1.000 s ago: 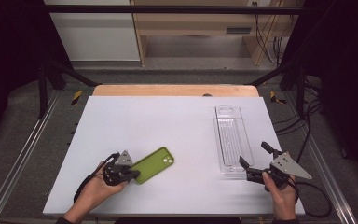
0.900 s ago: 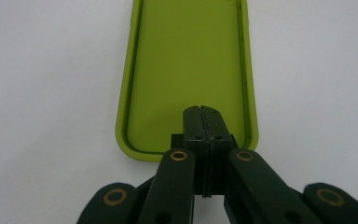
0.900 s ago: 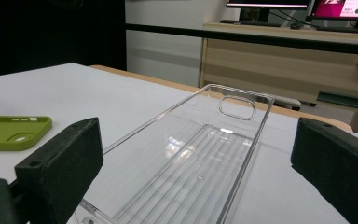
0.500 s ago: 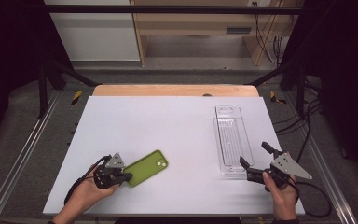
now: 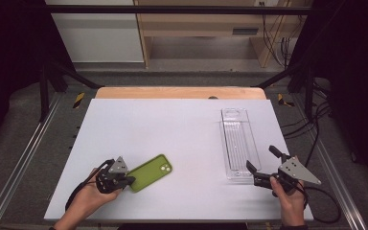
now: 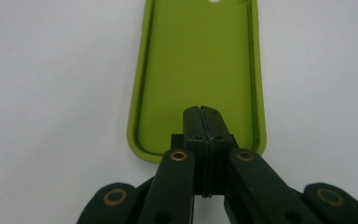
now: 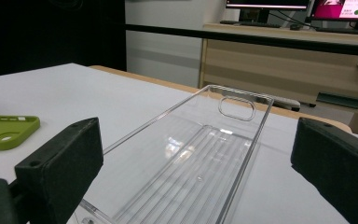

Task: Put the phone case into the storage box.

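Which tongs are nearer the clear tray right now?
Right. The right tongs sit open at the near end of the clear tray. The left tongs are far across the table, shut on the green phone case.

Phone case (image 5: 151, 172) on table (image 5: 172, 129), well left of tray (image 5: 239, 142), nearer front edge; tray lies lengthwise, front-to-back.

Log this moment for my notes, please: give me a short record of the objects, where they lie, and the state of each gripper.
surface: white table
phone case: green, open side up, near left
tray: clear plastic, empty, right side
left gripper: shut on the phone case's near edge
right gripper: open, at the tray's near end, not gripping
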